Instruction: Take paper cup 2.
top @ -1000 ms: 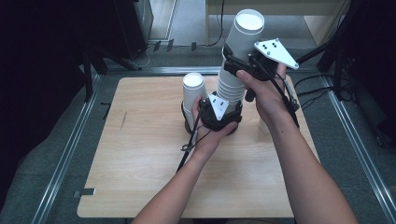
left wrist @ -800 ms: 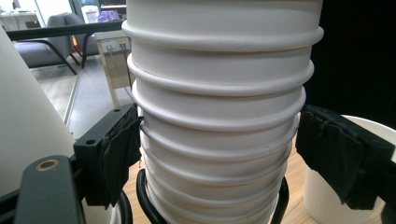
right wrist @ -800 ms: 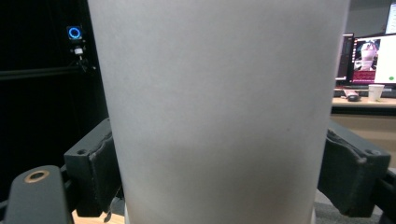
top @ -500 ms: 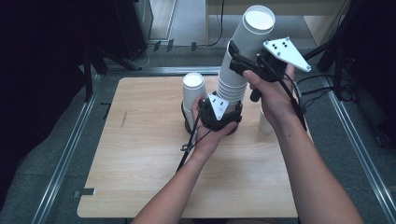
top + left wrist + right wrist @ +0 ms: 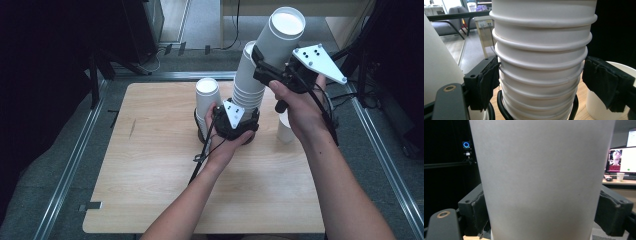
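Matt white paper cups (image 5: 541, 62); pale smooth wood-grain table (image 5: 150, 165); black cloth-padded tongs pads (image 5: 487, 82)

The stack of paper cups (image 5: 248, 82) is plain white, its rolled rims forming pale rings. The lifted cup (image 5: 281, 32) at one o'clock is white too. The shorter stack of cups (image 5: 206, 100) is white as well. The table (image 5: 150, 165) is light wood grain. Both grippers are black, the right gripper (image 5: 265, 62) bearing a grey plate (image 5: 319, 61).
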`<action>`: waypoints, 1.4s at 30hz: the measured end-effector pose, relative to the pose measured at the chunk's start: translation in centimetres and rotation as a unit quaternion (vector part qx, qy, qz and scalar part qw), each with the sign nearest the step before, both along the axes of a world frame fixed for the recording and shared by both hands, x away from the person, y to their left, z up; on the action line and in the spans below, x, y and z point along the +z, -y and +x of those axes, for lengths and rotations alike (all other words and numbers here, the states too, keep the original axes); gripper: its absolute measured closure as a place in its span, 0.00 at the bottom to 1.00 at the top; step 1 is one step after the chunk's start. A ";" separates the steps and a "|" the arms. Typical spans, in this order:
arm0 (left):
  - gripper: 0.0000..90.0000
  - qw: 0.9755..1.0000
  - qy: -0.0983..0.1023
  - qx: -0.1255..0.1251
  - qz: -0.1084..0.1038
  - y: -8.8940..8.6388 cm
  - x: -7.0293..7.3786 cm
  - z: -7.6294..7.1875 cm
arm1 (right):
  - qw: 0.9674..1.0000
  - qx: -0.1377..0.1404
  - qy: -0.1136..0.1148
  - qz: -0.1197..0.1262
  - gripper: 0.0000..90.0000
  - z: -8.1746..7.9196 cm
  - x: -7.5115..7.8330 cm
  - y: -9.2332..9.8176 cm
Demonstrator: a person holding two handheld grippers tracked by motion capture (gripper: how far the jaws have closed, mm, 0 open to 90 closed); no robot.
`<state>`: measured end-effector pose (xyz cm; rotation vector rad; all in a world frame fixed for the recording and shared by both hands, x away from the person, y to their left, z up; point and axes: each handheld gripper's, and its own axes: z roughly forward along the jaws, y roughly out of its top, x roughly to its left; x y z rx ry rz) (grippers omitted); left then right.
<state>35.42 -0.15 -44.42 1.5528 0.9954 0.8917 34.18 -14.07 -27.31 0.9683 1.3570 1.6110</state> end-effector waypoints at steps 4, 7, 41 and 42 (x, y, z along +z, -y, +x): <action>0.16 1.000 -0.001 -0.002 0.001 0.0 0.0 0.0 | 1.000 -0.001 0.000 0.004 0.15 -0.5 -0.3 0.6; 0.17 1.000 -0.001 -0.001 0.000 0.0 0.0 0.0 | 1.000 -0.001 0.002 0.009 0.15 -0.9 -0.3 1.0; 0.18 1.000 -0.008 -0.014 -0.007 -2.4 -1.2 -3.2 | 1.000 -0.021 -0.022 0.006 0.15 -4.1 -6.1 4.6; 0.18 1.000 -0.008 -0.016 -0.006 -2.5 -1.2 -3.4 | 0.999 -0.022 -0.024 0.005 0.15 -4.2 -6.4 4.6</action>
